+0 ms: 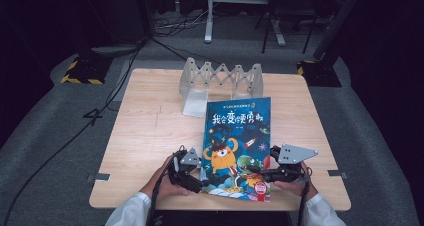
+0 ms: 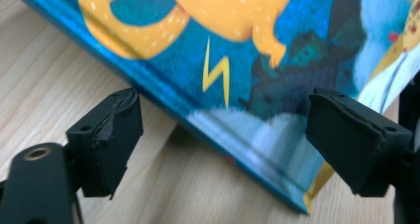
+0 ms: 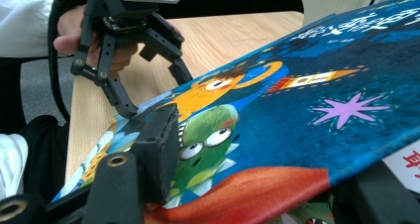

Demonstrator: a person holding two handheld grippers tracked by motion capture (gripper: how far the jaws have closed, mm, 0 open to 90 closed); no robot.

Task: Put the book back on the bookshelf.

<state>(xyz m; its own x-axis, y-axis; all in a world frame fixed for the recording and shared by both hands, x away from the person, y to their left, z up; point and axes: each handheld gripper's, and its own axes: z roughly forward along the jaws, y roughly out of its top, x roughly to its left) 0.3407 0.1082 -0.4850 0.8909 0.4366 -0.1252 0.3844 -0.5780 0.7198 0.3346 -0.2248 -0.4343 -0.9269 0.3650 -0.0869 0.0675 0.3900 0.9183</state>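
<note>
A blue picture book [image 1: 237, 136] with an orange monster on its cover lies lengthwise on the wooden table [image 1: 145, 136], its near end raised a little. My right gripper [image 1: 260, 172] is shut on the book's near right edge. In the right gripper view one pad [image 3: 158, 144] presses on the cover [image 3: 307, 110] and the other jaw sits underneath. My left gripper [image 1: 200, 173] stands open at the near left edge. In the left gripper view the book's spine [image 2: 257, 45] runs slantwise between its wide-apart pads [image 2: 106, 140], which do not clamp it. The right gripper view shows the left gripper [image 3: 156, 95] straddling that edge.
A grey zigzag folding rack [image 1: 220, 76] stands at the table's back edge, with a pale flat plate [image 1: 196, 103] at its front left. Bare wood lies to the left of the book. Cables and stand feet sit on the floor beyond the table.
</note>
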